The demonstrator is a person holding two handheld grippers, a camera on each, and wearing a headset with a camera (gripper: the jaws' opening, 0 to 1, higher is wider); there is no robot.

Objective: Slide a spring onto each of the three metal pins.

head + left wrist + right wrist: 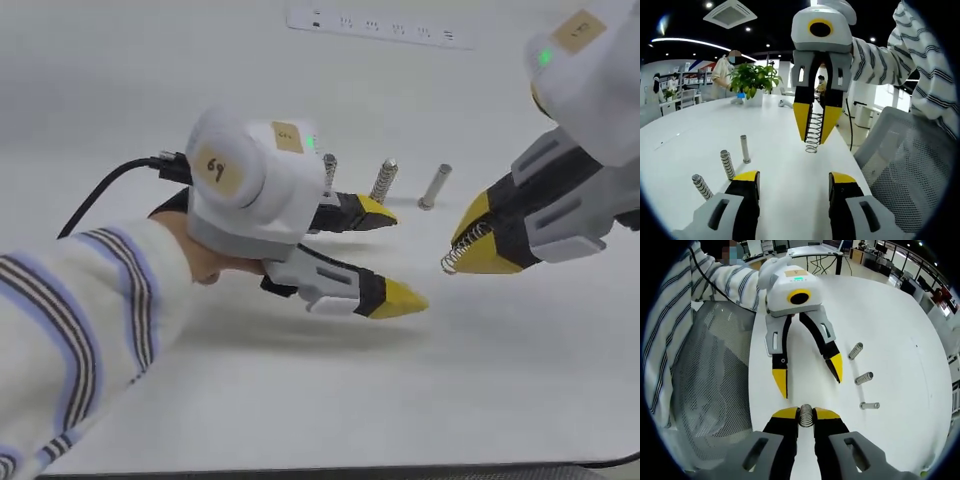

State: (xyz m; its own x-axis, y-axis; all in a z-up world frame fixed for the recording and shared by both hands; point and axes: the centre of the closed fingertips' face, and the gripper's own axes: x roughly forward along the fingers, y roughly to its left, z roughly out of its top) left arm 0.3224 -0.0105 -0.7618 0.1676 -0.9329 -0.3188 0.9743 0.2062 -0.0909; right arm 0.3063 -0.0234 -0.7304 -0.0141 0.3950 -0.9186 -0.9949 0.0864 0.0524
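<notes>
**Grippers.** The right gripper (468, 246) is clamped on a spring (453, 260), pinching its upper coils. The rest hangs free below the tips. In the right gripper view the spring (806, 416) sits squarely between the closed jaws. The left gripper (397, 255) carries nothing, its jaws spread wide and pointing right, low over the bench (300, 400).

**Pins.** Three stand upright in a left-to-right row at the far side. The left pin (328, 170) and the middle pin (384, 180) already wear springs. The right-hand bare pin (435, 187) is the one left to fill.

**Deciding relation.** The bare pin lies farther away and slightly left of the held spring, apart from it. It is the row's end pin on the right gripper's side, so that gripper is the nearer one. In the left gripper view the spring (813, 132) hangs close to vertical, roughly parallel to the bare pin (744, 149). Judged from this, little re-tilting is needed. The open lower end has to be brought over the pin top and then lowered.

**Clearance.** The bench between spring and bare pin is unobstructed. The left gripper's far jaw tip sits just in front of the middle pin, left of that path. A power strip (380, 25) lies well behind the row.
</notes>
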